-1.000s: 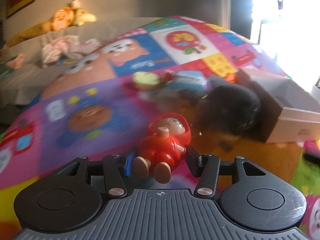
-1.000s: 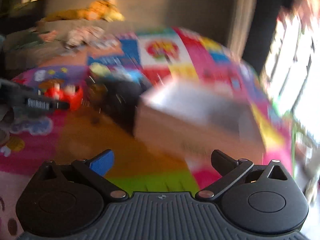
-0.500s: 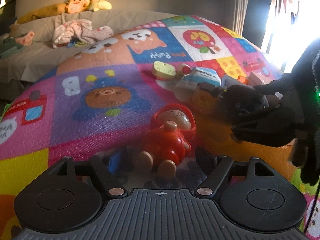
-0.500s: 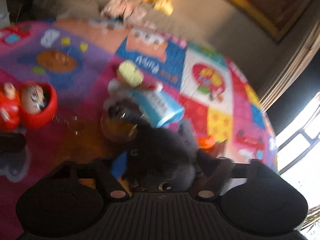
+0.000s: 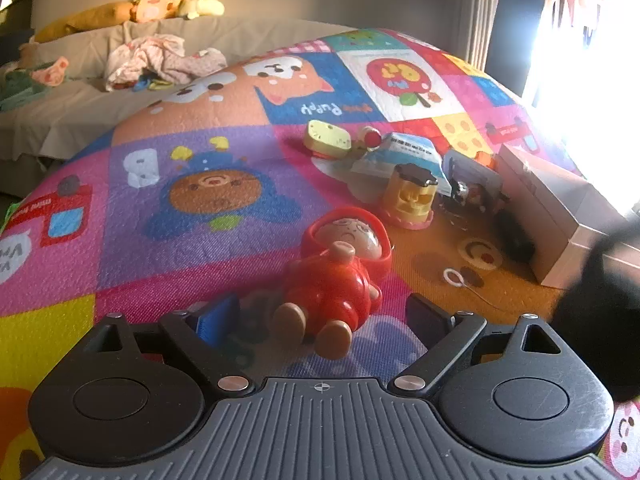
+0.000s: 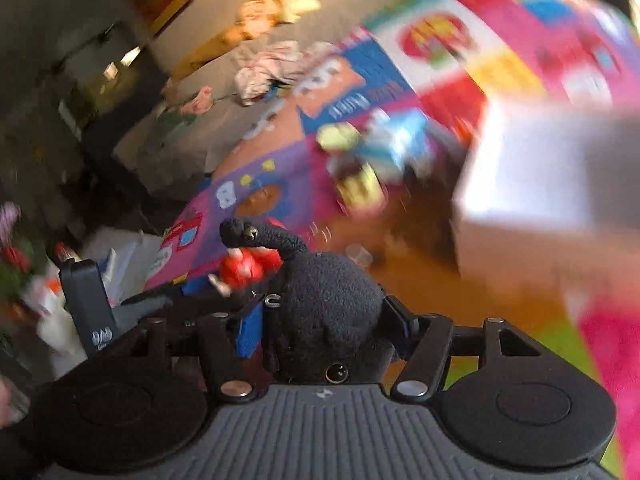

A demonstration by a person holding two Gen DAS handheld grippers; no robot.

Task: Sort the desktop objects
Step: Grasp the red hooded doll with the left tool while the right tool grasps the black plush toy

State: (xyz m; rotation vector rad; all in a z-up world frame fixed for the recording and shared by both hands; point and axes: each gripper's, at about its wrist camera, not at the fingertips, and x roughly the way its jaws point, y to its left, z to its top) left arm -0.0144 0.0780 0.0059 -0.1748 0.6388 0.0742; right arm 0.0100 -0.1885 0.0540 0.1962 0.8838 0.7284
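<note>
While red doll [image 5: 334,280] lies between open left gripper [image 5: 320,316], yellow toy [image 5: 410,196] beyond

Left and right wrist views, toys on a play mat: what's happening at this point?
A person is sorting toys with two handheld grippers. The right gripper is shut on a black plush toy, held above the mat near the white box; that view is motion-blurred. The left gripper is open around a red hooded doll lying on the colourful play mat, fingers either side without touching. A gold toy and other small items sit beyond it, near the box.
</note>
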